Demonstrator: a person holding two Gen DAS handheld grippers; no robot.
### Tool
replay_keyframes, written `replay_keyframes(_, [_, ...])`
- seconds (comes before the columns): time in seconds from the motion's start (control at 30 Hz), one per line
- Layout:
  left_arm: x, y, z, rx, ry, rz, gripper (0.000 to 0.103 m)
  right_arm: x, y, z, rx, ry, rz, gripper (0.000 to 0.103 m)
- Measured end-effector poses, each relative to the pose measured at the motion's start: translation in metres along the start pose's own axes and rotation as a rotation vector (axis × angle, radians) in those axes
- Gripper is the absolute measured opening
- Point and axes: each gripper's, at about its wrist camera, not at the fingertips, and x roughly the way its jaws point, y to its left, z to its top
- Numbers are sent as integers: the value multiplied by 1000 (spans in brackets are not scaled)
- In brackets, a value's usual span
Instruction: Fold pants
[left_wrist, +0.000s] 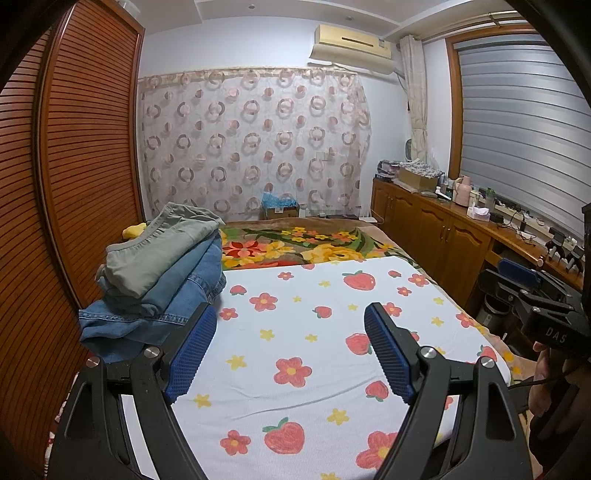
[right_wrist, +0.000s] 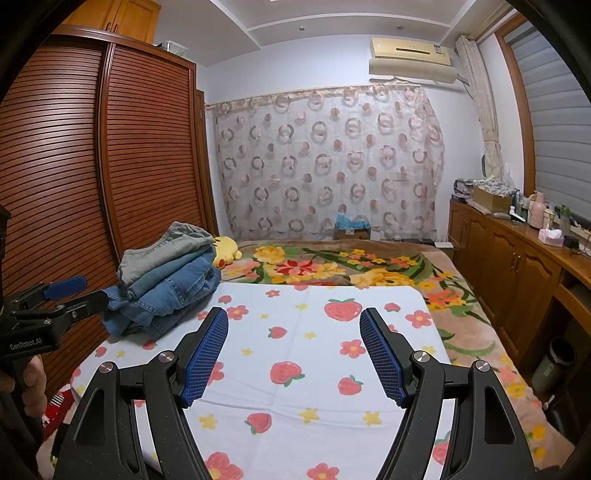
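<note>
left gripper (left_wrist: 291, 345): jaws wide apart, nothing between them, held over the strawberry-print sheet (left_wrist: 317, 369).
right gripper (right_wrist: 294, 354): likewise spread and empty.
pile of pants (left_wrist: 162, 273): jeans under a grey-green pair, at the sheet's left edge by the louvred wardrobe (left_wrist: 85, 155).
risk: pulling one pair could drag the whole pile over, or the pads may pinch several layers together.

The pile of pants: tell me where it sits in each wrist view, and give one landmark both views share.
Left wrist view: the pile of pants lies at left centre, right above the left gripper's left pad.
Right wrist view: the pile sits left of centre, farther from the right gripper.
Shared landmark: the air conditioner on the far wall.
</note>
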Motion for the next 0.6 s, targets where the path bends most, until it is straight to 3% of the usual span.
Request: replay_keyframes(0.6, [0, 1, 0, -1, -1, 0, 83, -1, -1, -1, -3, -3, -2, 76])
